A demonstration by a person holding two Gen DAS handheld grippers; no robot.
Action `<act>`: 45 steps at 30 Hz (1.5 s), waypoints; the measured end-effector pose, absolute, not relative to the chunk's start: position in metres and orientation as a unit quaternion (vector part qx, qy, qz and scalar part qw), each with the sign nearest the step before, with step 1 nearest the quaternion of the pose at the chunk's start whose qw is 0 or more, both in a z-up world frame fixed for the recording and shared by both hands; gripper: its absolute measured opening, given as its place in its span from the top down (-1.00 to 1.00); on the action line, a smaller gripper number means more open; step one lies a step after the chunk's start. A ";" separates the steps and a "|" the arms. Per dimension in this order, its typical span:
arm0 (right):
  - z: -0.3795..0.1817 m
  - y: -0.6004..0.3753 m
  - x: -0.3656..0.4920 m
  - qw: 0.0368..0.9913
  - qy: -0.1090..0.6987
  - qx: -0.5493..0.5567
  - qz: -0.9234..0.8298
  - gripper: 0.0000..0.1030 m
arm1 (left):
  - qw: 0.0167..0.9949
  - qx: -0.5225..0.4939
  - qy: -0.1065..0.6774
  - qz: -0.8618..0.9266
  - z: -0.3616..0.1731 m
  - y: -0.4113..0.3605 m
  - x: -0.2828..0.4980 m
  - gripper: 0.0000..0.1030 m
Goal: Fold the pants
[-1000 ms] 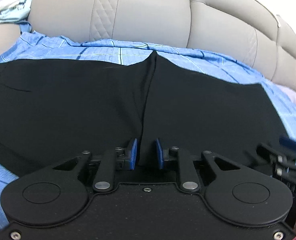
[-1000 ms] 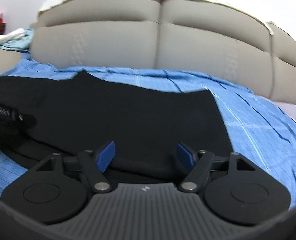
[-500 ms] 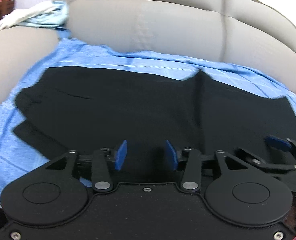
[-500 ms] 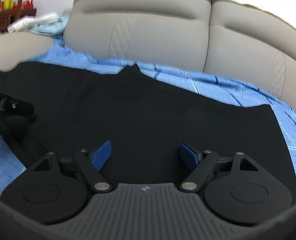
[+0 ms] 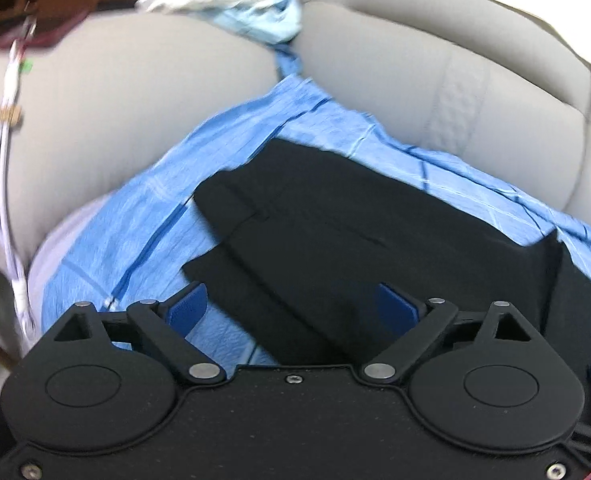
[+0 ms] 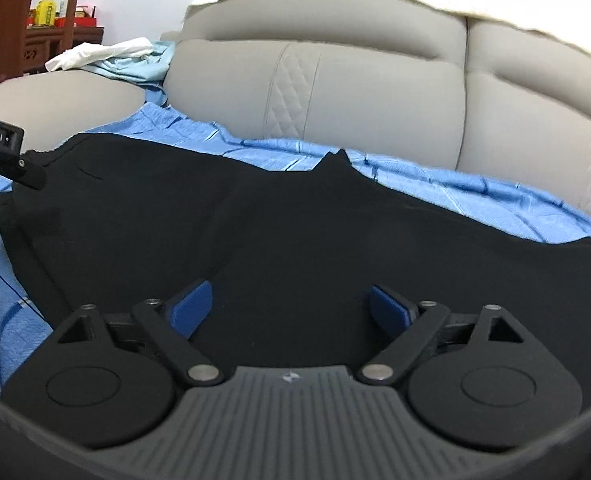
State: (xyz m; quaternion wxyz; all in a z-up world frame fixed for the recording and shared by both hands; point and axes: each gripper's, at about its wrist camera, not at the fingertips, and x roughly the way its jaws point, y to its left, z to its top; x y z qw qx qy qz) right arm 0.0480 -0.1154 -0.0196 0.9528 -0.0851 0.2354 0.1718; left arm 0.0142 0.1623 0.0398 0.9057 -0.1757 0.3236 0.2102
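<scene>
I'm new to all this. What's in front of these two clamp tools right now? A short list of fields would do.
setting: grey sofa covered by a blue sheet
garment: black pants lying on the sheet, partly folded over
left gripper: jaws just opened wide, nothing pinched, above the pants' edge
right gripper: jaws just widened, open, over the pants, nothing pinched
on the armrest: white and pale blue cloths

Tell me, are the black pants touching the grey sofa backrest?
Apart. In the right wrist view, a strip of blue sheet lies between the black pants and the grey sofa backrest.
</scene>
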 end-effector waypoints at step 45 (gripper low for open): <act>-0.015 -0.110 0.037 0.931 0.267 -0.111 0.221 -1.00 | 0.878 -0.344 0.234 0.235 0.010 0.195 0.033 -0.43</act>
